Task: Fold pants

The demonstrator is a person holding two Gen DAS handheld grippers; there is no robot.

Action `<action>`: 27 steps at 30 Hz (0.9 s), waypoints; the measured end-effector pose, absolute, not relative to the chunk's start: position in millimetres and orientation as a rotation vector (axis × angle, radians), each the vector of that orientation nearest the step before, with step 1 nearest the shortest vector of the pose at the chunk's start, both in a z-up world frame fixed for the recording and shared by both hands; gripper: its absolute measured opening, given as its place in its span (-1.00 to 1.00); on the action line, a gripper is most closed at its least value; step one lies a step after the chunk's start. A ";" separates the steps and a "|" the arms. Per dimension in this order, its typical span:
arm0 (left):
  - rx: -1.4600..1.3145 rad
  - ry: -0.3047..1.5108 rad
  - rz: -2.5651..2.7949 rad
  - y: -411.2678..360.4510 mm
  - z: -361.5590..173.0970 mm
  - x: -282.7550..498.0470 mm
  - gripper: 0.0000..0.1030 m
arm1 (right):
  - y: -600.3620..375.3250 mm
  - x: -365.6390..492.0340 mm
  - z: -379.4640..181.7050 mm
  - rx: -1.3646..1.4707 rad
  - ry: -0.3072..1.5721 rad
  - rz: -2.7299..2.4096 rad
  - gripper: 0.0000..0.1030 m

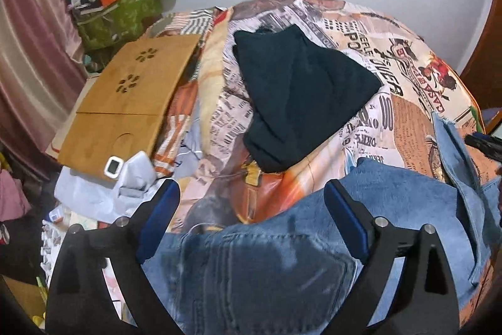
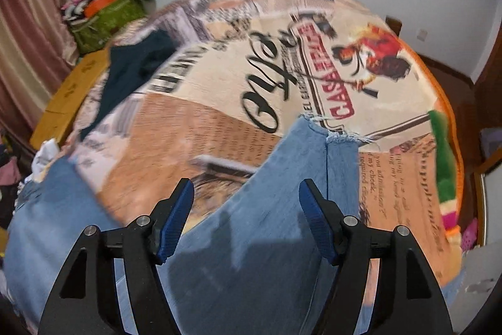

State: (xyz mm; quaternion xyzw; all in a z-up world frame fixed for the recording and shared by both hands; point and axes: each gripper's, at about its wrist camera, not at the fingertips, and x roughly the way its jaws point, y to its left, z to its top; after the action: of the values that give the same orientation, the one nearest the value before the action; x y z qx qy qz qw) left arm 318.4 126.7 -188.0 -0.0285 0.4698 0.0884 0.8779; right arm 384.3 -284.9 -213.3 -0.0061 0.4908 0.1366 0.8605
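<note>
bare blanket (image 2: 200, 127) beyond jeans (image 2: 251, 240) | dark folded garment (image 1: 301, 96) far-left | wooden tray (image 1: 128, 96) at edge

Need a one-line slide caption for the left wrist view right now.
Open left gripper above the waist end of blue jeans on a printed bedspread, dark folded garment beyond.

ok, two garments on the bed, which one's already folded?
The dark teal garment, a compact folded stack farther up the printed bedspread. The blue jeans lie spread under both open claws, frayed leg hem stretched out.
</note>
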 end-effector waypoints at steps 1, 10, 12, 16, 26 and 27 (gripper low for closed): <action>-0.056 0.988 0.177 125.3 -193.6 323.2 0.82 | -285.5 393.8 -221.1 -0.010 1.045 0.279 0.28; -0.004 1.046 0.185 119.9 -223.6 349.1 0.82 | -293.0 465.6 -285.7 0.003 1.197 0.205 0.24; 0.011 1.046 0.186 117.3 -225.6 349.8 0.82 | -298.9 469.3 -287.6 0.050 1.177 0.221 0.06; 0.023 1.054 0.166 108.2 -226.9 350.9 0.82 | -309.2 466.7 -292.0 0.093 1.168 0.199 -0.74; 0.073 1.053 0.090 62.4 -205.7 333.2 0.82 | -341.1 406.4 -215.7 0.094 1.042 0.201 -0.87; 0.080 1.050 0.084 55.8 -202.7 330.1 0.82 | -348.4 395.2 -200.4 0.098 1.016 0.200 -0.87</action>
State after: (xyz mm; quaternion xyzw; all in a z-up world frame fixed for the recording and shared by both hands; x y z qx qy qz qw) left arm 330.1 55.8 -202.7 0.0380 0.5011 0.0403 0.8636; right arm 395.2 -348.4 -200.4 0.0469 0.4855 0.0957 0.8677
